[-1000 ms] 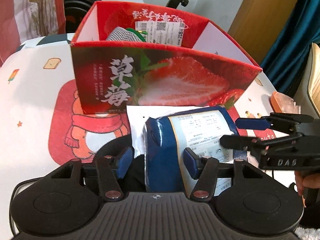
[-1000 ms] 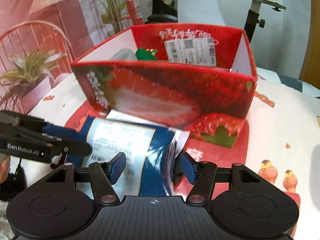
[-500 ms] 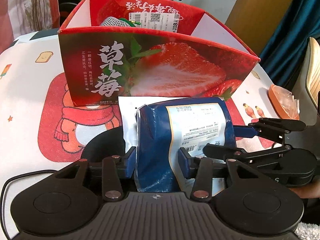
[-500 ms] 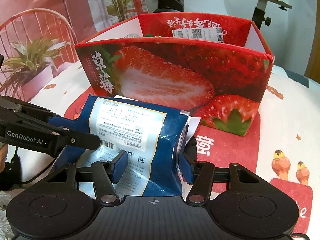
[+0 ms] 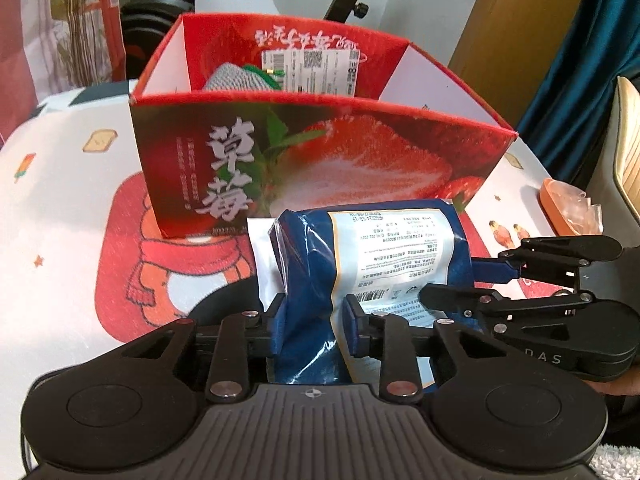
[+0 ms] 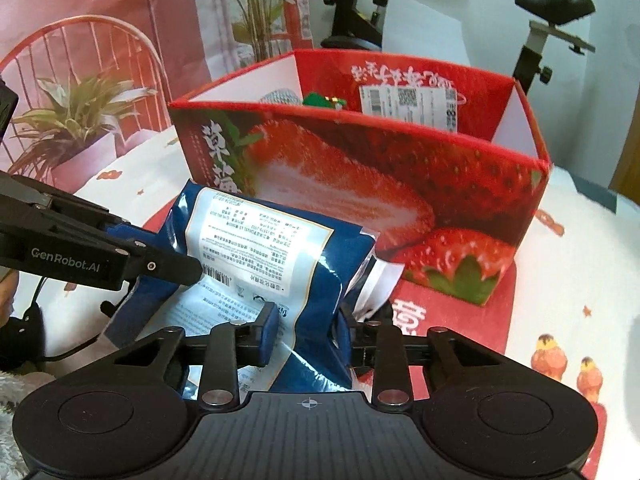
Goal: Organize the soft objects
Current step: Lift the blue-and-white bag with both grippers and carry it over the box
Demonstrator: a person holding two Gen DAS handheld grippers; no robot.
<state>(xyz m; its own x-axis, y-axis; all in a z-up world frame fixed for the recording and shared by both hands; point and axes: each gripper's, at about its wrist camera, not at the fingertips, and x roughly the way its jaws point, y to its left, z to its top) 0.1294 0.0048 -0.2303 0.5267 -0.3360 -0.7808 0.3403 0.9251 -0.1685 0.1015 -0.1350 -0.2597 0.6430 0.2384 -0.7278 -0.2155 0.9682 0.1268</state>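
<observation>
A blue foil bag (image 5: 380, 248) with a white label lies in front of the red strawberry box (image 5: 360, 168) on the table. My left gripper (image 5: 316, 326) pinches the bag's left part. Its jaws are closing and the foil creases between the pads. My right gripper (image 6: 306, 332) pinches the bag (image 6: 256, 248) at its right part, jaws also closing on it. Each gripper shows in the other's view: right gripper (image 5: 460, 280), left gripper (image 6: 160, 254). Inside the box (image 6: 400, 184) sit a grey knitted item (image 5: 236, 78) and a green one (image 5: 260, 72).
A cartoon-print tablecloth (image 5: 80, 208) covers the table. An orange dish with clear plastic (image 5: 568, 204) sits at the right edge. An exercise bike (image 6: 552, 32) and a plant-print bag (image 6: 72, 120) stand behind. A black cable (image 6: 36, 312) trails at the left.
Both grippers' jaws have narrowed onto the blue bag, which now bulges and creases between the pads. Its far end stands higher against the box.
</observation>
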